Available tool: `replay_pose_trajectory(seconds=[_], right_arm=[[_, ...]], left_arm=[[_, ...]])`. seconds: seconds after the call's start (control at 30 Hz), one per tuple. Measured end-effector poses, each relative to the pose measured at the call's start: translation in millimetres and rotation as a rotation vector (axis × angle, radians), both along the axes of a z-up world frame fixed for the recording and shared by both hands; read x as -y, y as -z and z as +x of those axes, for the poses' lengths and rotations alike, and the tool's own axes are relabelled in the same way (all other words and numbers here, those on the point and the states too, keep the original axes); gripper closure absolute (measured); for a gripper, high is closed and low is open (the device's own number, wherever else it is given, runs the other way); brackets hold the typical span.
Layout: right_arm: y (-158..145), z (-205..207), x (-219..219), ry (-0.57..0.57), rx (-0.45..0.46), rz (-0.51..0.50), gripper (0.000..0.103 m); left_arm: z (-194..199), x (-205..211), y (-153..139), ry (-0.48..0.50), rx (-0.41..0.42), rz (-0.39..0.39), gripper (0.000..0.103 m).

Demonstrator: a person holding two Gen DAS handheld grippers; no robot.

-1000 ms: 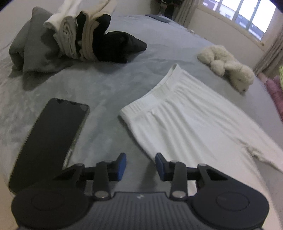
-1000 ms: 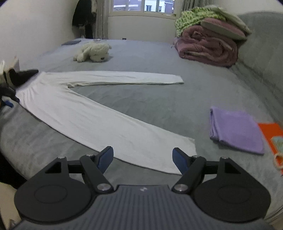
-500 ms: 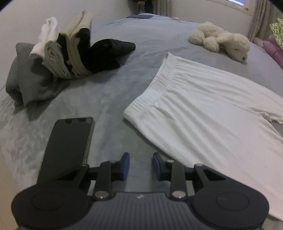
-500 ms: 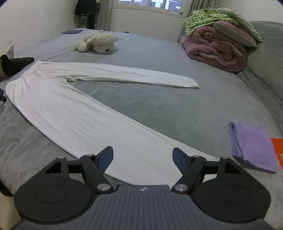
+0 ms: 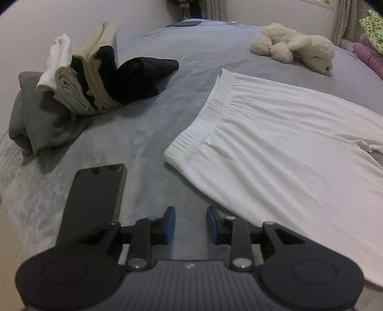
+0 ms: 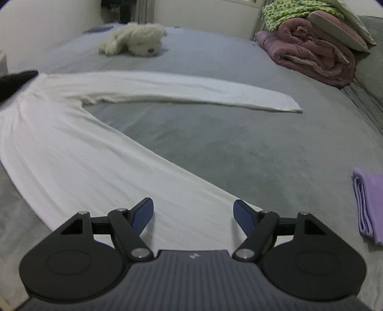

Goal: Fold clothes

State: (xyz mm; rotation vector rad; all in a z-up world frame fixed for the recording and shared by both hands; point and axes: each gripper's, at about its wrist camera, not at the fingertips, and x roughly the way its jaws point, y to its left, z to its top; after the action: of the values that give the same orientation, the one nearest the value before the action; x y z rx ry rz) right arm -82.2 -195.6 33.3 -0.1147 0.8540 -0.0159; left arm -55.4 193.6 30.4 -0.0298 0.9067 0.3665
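On grey bed [image 5: 134, 134]: white leggings [image 5: 275, 153] spread flat, waistband [image 5: 203, 117] toward the clothes pile, two legs splayed in a V. Far leg [image 6: 191, 91] running out to its cuff short of the rolled blankets; near leg [image 6: 83, 162] passing under the right gripper. At bed's far right: rolled pink blankets [image 6: 311, 52] with green patterned bedding [image 6: 294, 10] stacked on top. At left edge by the wall: pile of folded clothes [image 5: 91, 69], white, beige and black, leaning on a grey folded garment [image 5: 36, 117], black piece [image 5: 143, 76] spilling toward the waistband but apart from it. Near the far edge, beyond the leggings: white plush dog [image 5: 294, 47], lying on its side, not touching them. Right of near leg, well apart: folded lilac cloth [image 6: 368, 203]. Near front edge, just left of left gripper: black phone [image 5: 95, 198], face up, clear of the leggings. Left gripper [image 5: 190, 224]: narrow gap between blue pads, nothing in it, grey bed showing between, right pad just beside the leggings' near edge. Right gripper [image 6: 193, 215]: spread wide, nothing held, over the near leg, white fabric visible between the pads; contact with fabric not discernible.
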Motion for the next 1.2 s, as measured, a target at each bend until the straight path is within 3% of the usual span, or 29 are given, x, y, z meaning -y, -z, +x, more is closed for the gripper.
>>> replay_pose_trajectory(seconds=[0.1,0.4,0.43,0.5,0.57,0.67,0.8,0.93,1.07,1.2], right_arm=[[8.7,6.4,9.4,0.018,-0.013,0.024,0.023],[7.7,22.1,54.2,0.232,0.012,0.126,0.023],[4.8,19.7,59.0,0.289,0.039,0.105,0.029],[-3.3,13.0,67.9,0.396,0.105,0.058,0.029],[-18.2,3.3,80.3,0.431,0.169,0.106,0.029],[-39.7,-9.3,88.6,0.418,0.226,0.133,0.029],[-51.0,-26.5,85.4,0.37,0.208,0.098,0.029],[-42.8,-44.6,70.4,0.301,0.161,0.086,0.029],[-29.9,-55.5,53.4,0.225,0.139,0.027,0.029],[-26.3,-58.1,54.0,0.193,0.124,0.07,0.035]], left_arm=[[-0.5,0.1,0.4,0.004,-0.001,0.004,0.072],[0.4,1.7,0.8,0.004,0.0,0.01,0.072],[0.5,0.2,0.4,0.0,0.002,0.0,0.072],[0.1,-5.5,-0.7,-0.017,0.011,-0.034,0.072],[-0.4,-10.6,-2.3,-0.032,0.021,-0.064,0.072],[-1.5,-16.5,-4.4,-0.049,0.035,-0.086,0.072],[-4.0,-25.4,-6.5,-0.08,0.05,-0.133,0.072],[-7.7,-41.8,-8.7,-0.137,0.073,-0.213,0.074],[-9.7,-49.2,-10.3,-0.162,0.087,-0.223,0.081],[-11.9,-56.4,-15.6,-0.173,0.159,-0.349,0.082]])
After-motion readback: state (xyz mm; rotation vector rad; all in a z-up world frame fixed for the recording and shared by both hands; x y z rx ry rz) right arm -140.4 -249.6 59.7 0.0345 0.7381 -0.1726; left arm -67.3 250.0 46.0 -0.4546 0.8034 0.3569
